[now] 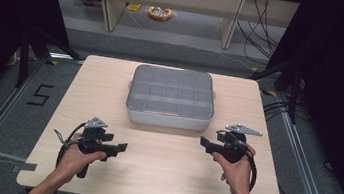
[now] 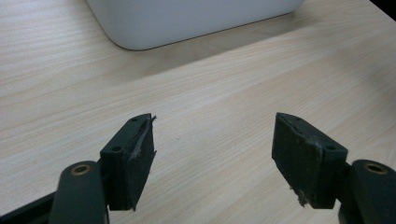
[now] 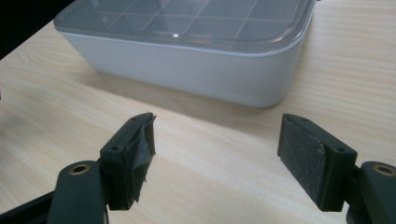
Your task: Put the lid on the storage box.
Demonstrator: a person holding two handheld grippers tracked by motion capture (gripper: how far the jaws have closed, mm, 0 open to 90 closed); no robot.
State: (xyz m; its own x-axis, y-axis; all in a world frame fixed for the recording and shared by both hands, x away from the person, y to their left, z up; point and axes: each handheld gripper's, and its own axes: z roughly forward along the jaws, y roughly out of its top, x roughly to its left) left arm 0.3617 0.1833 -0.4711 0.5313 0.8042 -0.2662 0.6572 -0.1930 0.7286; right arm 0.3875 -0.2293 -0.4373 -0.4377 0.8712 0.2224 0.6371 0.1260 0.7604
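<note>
Now both sit released and empty — left gripper (image 1: 120, 146), right gripper (image 1: 203, 142) — flanking the near side of the lidded box (image 1: 171, 98) mid-surface (image 1: 164, 176); it looks rigid, light, slick plastic — best pinched at the lid's (image 3: 196, 21) protruding rim on opposite short ends.

box (image 1: 171, 98) lidded, mid-table | left tongs (image 1: 122, 147), right tongs (image 1: 204, 142) empty

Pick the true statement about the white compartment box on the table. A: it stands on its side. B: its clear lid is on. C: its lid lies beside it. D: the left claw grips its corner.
B: the clear lid sits closed over the white box, with the compartment dividers visible through it.
</note>
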